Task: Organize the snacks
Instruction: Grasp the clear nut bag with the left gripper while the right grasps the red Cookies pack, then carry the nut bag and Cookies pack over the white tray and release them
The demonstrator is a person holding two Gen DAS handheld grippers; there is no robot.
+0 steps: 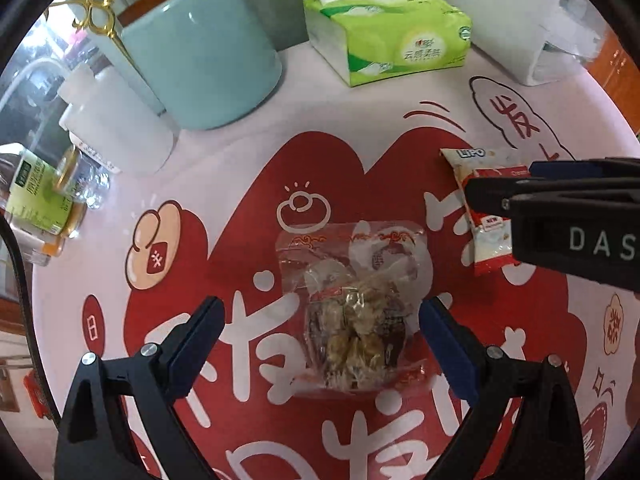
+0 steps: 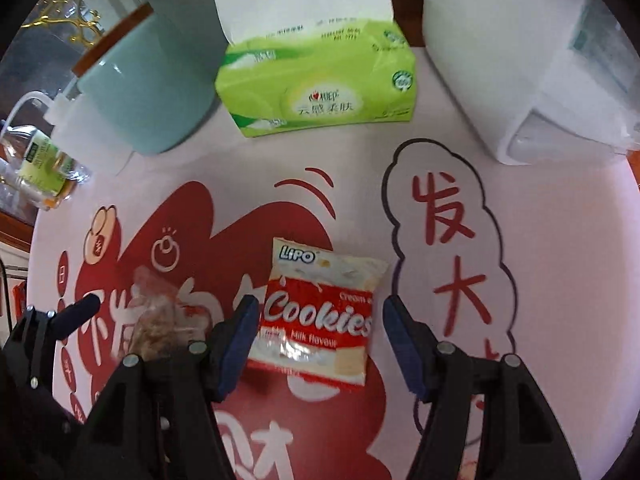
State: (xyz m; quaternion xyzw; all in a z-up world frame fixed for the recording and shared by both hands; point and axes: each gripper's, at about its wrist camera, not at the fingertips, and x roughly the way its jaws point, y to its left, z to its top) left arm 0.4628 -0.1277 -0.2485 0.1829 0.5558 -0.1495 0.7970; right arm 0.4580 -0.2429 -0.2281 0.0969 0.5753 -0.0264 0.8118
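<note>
Between the left gripper (image 1: 320,344) fingers, spread wide, lies a clear snack packet (image 1: 354,308), untouched, flat on the red-and-pink mat (image 1: 248,184). Right gripper (image 2: 316,340) likewise stands apart, straddling the Lipo cookie packet (image 2: 320,312). Farther off: green tissue pack (image 2: 316,92), teal canister (image 2: 148,96) at left, white container (image 2: 516,68) at right.

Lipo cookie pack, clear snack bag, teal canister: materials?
Lipo cookie pack: glossy printed plastic film, going by the glare and crimped ends.
Clear snack bag: thin transparent plastic; the brown contents show through its crinkled, shiny film.
Teal canister: probably glazed ceramic, given its smooth soft sheen, though coated metal is possible; its brown lid rim looks like wood.
</note>
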